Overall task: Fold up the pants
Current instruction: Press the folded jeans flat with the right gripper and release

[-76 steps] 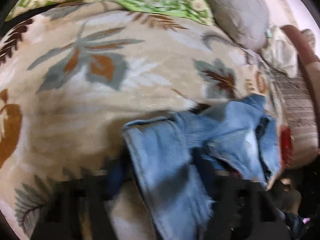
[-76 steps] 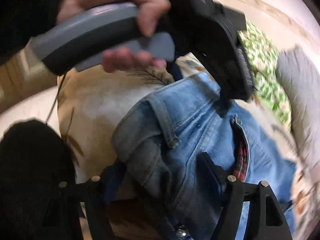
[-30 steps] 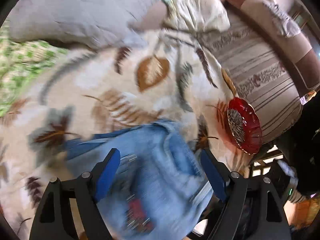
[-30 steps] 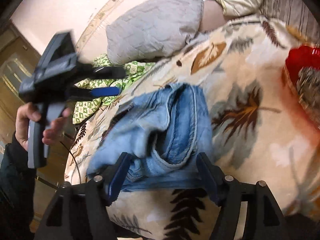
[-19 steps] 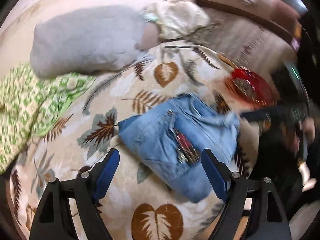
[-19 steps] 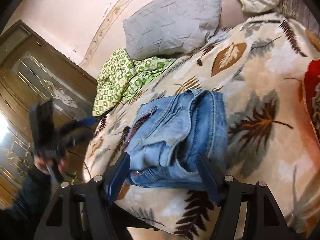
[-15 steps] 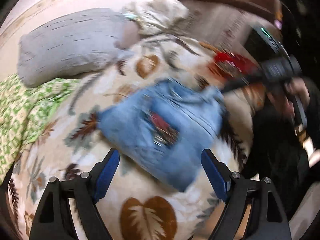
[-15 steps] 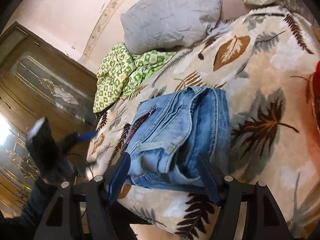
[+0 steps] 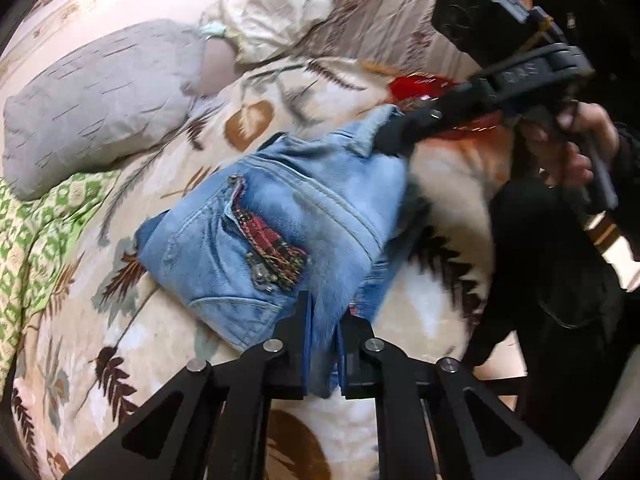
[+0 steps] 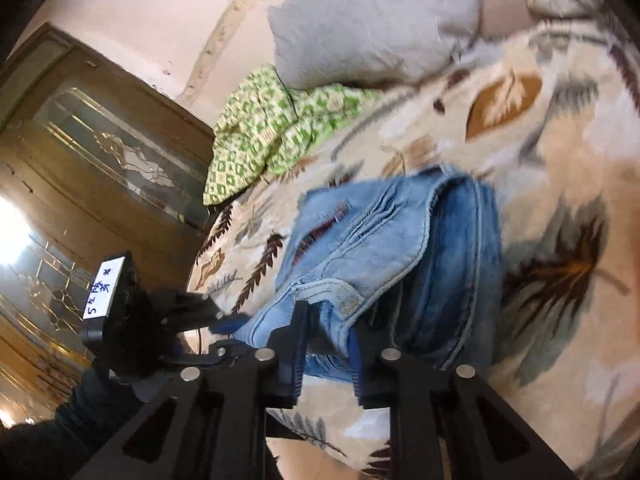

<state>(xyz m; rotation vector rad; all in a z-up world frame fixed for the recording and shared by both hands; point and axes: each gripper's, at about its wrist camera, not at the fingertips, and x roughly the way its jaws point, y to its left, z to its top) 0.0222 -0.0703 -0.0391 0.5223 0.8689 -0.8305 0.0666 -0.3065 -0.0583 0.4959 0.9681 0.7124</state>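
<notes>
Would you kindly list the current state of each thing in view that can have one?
Light blue denim jeans: folded into a compact bundle on the leaf-print blanket, pinched at two edges.
Left gripper: jaws closing, denim between them.
Right gripper: jaws closing, waistband edge between them.
Grey quilted pillow: lying flat, untouched.
Green patterned cloth: crumpled.
Red glass dish: resting on the blanket, partly hidden.

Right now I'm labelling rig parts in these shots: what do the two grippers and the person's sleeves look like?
Both grippers, left gripper and right gripper, are black open-frame linkages with silver rivets and blue-edged fingers. The left one carries a white handwritten label. The right one has a boxy black camera housing with a green light. Sleeves are black.
</notes>
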